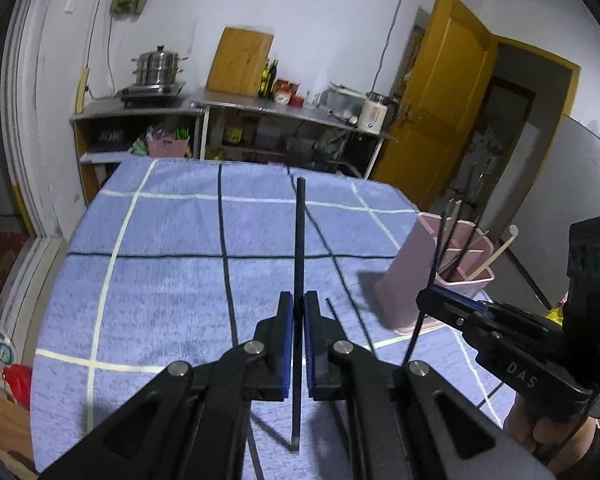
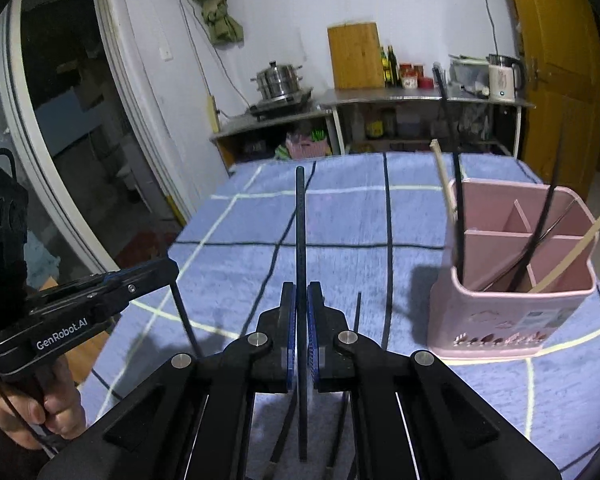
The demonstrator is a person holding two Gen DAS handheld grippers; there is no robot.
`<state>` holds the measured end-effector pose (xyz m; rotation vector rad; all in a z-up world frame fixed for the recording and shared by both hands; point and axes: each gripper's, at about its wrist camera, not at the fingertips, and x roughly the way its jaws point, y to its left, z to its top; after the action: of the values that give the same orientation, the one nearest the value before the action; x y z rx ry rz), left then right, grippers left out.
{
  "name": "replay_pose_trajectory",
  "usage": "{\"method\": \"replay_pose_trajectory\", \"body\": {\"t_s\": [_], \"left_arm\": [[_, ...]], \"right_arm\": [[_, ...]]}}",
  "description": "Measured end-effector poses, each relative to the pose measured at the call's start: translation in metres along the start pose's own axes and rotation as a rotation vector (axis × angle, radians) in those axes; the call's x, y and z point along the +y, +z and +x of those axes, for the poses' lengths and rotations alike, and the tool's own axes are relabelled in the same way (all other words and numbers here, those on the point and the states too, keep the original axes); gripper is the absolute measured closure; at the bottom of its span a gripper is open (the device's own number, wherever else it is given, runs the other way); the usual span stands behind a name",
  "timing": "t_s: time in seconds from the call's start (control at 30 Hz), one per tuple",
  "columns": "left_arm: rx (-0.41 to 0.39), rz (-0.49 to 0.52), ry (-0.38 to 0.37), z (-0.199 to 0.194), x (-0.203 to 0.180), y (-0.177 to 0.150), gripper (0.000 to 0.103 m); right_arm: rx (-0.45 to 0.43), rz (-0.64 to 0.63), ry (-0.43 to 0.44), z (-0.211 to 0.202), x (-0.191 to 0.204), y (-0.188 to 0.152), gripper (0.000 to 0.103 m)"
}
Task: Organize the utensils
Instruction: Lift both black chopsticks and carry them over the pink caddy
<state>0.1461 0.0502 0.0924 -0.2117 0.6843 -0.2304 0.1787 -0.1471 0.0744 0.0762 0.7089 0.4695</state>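
Note:
In the left wrist view my left gripper (image 1: pixel 299 308) is shut on a black chopstick (image 1: pixel 299 240) that stands upright above the blue checked cloth (image 1: pixel 160 280). At the right, my right gripper (image 1: pixel 422 296) grips a second black chopstick (image 1: pixel 436 252) in front of the pink utensil holder (image 1: pixel 412 276). In the right wrist view my right gripper (image 2: pixel 301 300) is shut on its black chopstick (image 2: pixel 300 220), and the left gripper (image 2: pixel 174 270) holds its own chopstick (image 2: pixel 186 316) at the left. The pink utensil holder (image 2: pixel 500 320) contains several black and wooden chopsticks. Another black chopstick (image 2: pixel 357 312) lies on the cloth.
The table's far edge (image 1: pixel 240 162) faces a steel counter (image 1: pixel 260 106) with a steamer pot (image 1: pixel 160 68), a cutting board, bottles and a kettle. A yellow door (image 1: pixel 440 100) stands open at the right. A person's hand (image 2: pixel 40 412) grasps the left gripper's handle.

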Motion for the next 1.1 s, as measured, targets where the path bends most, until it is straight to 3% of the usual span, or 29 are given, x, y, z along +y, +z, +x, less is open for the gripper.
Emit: {"method": "replay_pose_trajectory", "body": {"t_s": [0.3, 0.63, 1.1], "left_arm": [[-0.038, 0.031, -0.024, -0.021, -0.018, 0.014, 0.097], [-0.023, 0.058, -0.055, -0.021, -0.037, 0.014, 0.097], [0.014, 0.112, -0.180, -0.002, -0.099, 0.023, 0.097]], "right_arm": [[-0.058, -0.004, 0.002, -0.031, 0.002, 0.008, 0.098], [-0.097, 0.013, -0.012, -0.055, -0.007, 0.007, 0.098], [-0.137, 0.073, -0.095, -0.093, -0.052, 0.007, 0.098]]}}
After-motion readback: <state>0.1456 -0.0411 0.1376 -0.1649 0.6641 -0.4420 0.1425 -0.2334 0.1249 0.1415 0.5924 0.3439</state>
